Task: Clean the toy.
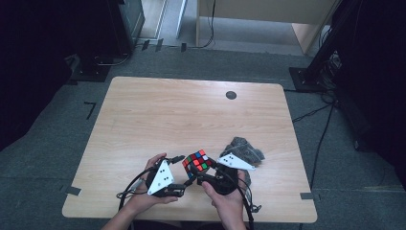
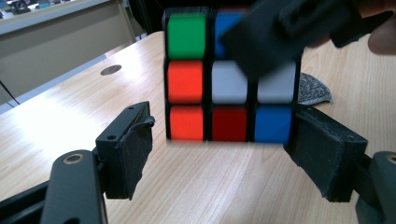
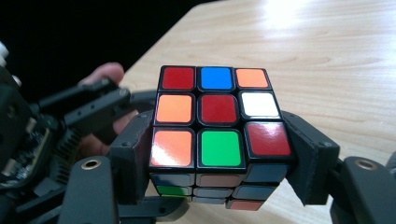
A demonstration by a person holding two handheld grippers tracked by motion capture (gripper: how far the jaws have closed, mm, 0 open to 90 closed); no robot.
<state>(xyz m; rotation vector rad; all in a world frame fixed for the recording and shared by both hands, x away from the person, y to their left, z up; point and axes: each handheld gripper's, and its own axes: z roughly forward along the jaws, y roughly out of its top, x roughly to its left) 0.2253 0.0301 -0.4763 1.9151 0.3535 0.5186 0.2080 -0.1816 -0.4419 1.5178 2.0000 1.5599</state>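
Observation:
A scrambled colour cube [image 1: 197,162] is held just above the near part of the wooden table [image 1: 191,115]. My right gripper [image 3: 222,154] is shut on the cube [image 3: 217,112]: both pads press its two sides, and the red-centred face is turned up. My right gripper [image 1: 203,173] reaches it from the person's side. My left gripper [image 2: 224,154] stands open around the cube [image 2: 229,93]. Its left pad is clear of the cube, its right pad close by the lower corner. One black jaw of the right gripper [image 2: 280,37] crosses the cube's top. My left gripper [image 1: 181,173] sits left of the cube.
A crumpled grey cloth [image 1: 244,148] lies on the table just right of the cube, its edge [image 2: 313,88] showing behind it. A round black spot [image 1: 231,95] marks the far side. The table's near edge is right under the hands. Dark stands and cables ring the table.

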